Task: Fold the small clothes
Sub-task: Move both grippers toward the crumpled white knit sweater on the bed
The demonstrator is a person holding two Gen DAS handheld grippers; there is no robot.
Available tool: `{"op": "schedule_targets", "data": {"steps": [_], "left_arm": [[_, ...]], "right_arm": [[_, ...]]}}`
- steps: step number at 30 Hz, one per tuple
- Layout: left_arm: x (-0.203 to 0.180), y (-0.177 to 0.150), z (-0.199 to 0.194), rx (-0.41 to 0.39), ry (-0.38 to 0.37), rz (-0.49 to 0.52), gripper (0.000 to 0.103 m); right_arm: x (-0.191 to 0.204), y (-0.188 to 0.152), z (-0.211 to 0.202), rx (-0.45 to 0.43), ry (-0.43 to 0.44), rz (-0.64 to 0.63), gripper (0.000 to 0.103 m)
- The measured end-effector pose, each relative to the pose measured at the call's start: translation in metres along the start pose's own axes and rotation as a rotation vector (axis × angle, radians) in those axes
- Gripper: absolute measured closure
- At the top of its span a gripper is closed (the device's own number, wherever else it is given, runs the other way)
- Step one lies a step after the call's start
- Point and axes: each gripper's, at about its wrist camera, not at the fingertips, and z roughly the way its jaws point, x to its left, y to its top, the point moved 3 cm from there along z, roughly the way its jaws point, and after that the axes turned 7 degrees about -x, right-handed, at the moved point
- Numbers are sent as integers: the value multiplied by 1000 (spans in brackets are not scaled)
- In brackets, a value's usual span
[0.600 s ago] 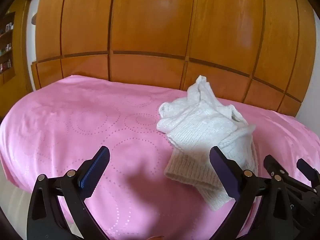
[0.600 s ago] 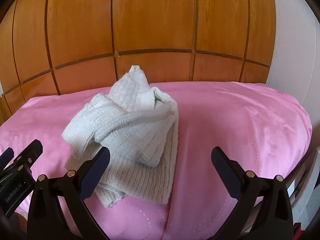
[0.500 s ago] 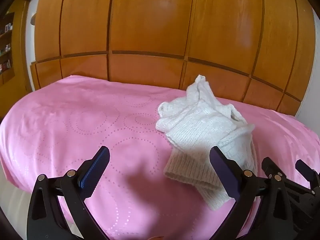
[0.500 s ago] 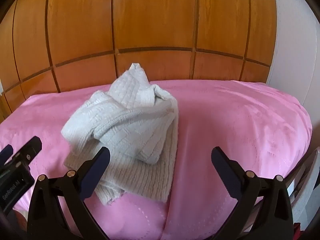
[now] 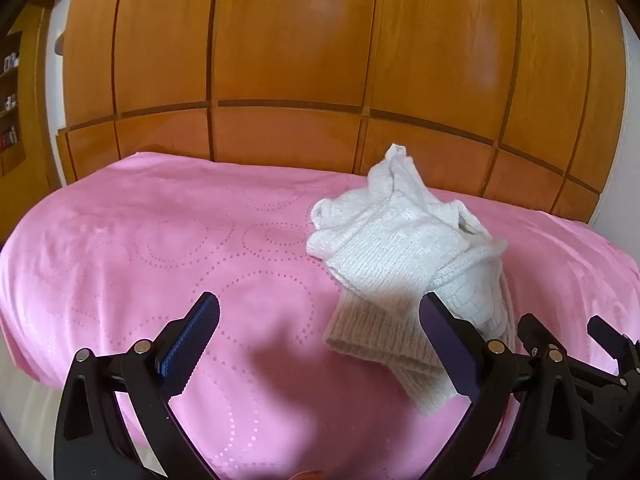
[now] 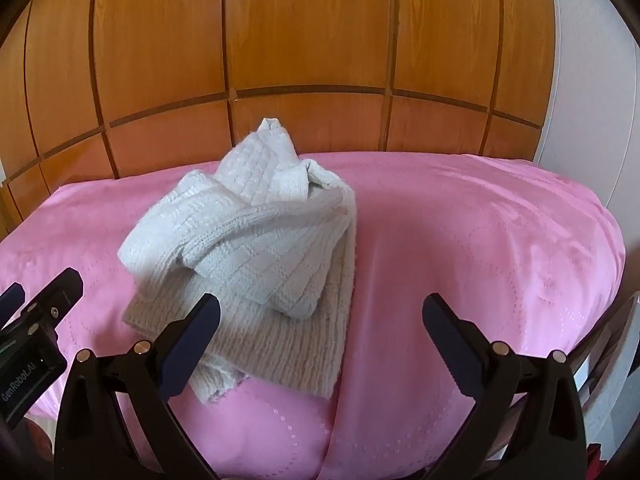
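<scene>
A crumpled white knit sweater (image 5: 404,252) lies in a heap on the pink bedspread (image 5: 160,248), its ribbed hem toward me. In the right wrist view the sweater (image 6: 256,240) sits left of centre on the bedspread (image 6: 480,248). My left gripper (image 5: 320,344) is open and empty, hovering above the bedspread just left of the sweater's hem. My right gripper (image 6: 320,340) is open and empty, hovering over the sweater's near right edge. Each gripper shows at the edge of the other's view.
A wooden panelled wall (image 5: 320,60) stands behind the bed. A white wall (image 6: 592,80) is at the right. A shelf (image 5: 10,100) shows at the far left. The bed's near edge drops off at the left (image 5: 24,392).
Both grippers have drifted slightly forward and the view has shifted a little. The sweater has not moved. Both grippers stay open.
</scene>
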Motion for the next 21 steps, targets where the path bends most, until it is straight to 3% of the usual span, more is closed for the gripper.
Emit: {"op": "schedule_targets", "data": {"steps": [21], "left_arm": [[7, 0, 0, 15, -8, -22, 4]], "right_arm": [[3, -3, 1, 11, 13, -12, 2]]}}
